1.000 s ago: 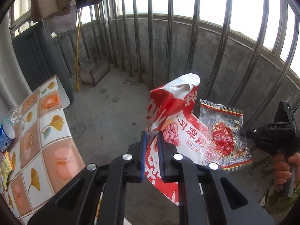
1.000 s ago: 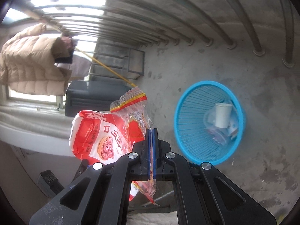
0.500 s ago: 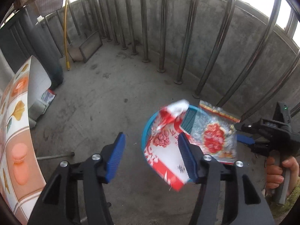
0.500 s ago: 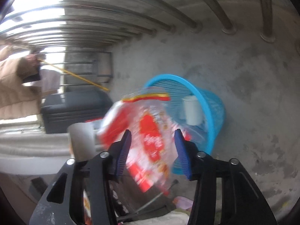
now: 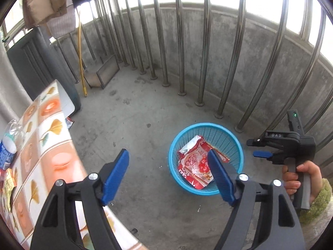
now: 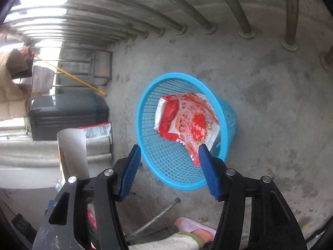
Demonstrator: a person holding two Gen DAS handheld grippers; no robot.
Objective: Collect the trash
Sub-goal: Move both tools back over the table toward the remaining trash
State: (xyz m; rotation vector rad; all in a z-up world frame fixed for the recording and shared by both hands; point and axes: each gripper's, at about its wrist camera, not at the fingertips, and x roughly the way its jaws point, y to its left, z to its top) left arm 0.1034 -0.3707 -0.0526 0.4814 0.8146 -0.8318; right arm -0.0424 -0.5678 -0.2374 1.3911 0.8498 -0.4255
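A blue mesh basket [image 5: 177,143] [image 6: 145,95] stands on the concrete floor. A red and white snack bag [image 5: 190,158] [image 6: 174,114] and a clear red-printed wrapper [image 5: 205,166] [image 6: 197,127] lie inside it. My left gripper [image 5: 168,166] is open and empty, above the floor just left of the basket. My right gripper [image 6: 169,160] is open and empty above the basket's near rim. It also shows in the left wrist view [image 5: 260,148], right of the basket.
A table with a patterned cloth [image 5: 50,145] stands at the left, with a plastic bottle [image 5: 8,145] and a yellow wrapper [image 5: 9,181] on it. Steel railing bars [image 5: 204,48] fence the far side. A green and white packet [image 6: 97,131] lies on the floor.
Both grippers opened and let go of the two bags, which dropped into the blue basket. The left gripper tilted down towards the floor.
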